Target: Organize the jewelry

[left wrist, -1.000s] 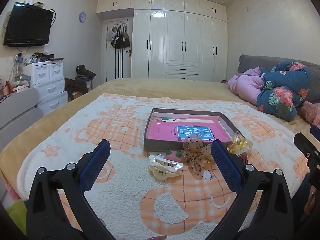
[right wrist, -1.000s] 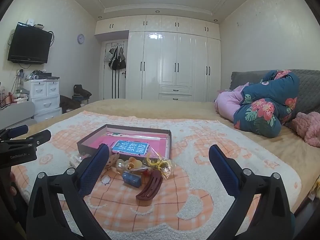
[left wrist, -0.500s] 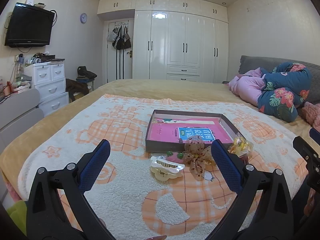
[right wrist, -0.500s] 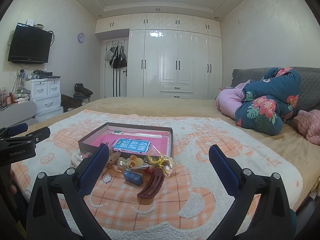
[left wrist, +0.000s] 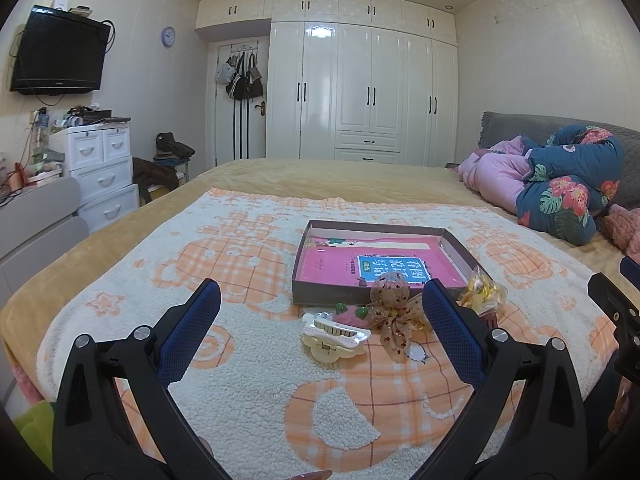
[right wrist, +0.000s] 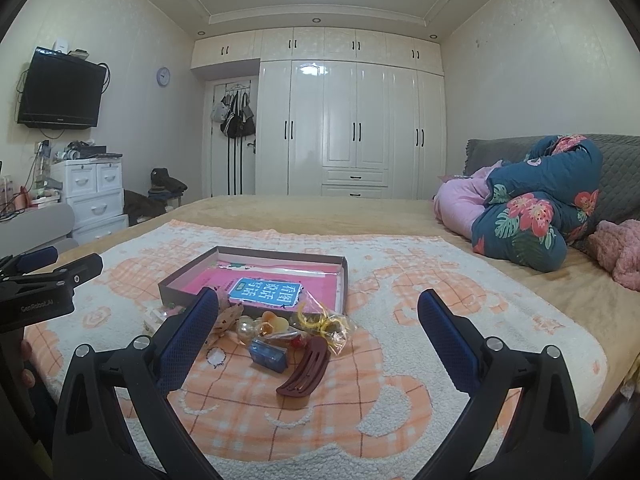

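In my left view, my left tool point(left wrist: 320, 322) hangs spread and empty at lower centre, with the cream claw clip point(left wrist: 334, 340) and bow point(left wrist: 394, 314) loose on the blanket point(left wrist: 248, 344) before the box point(left wrist: 380, 260). In my right view, my right tool point(right wrist: 318, 324) is likewise spread; the maroon clip point(right wrist: 304, 370) and blue clip point(right wrist: 268, 354) lie mid-frame outside the box, so I judge sorting hasn't begun.

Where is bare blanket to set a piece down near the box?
Bare blanket lies right of the box, and near the dark red comb on its camera side. It is crowded along the box's front edge: cream claw clip, bow, candy bag.
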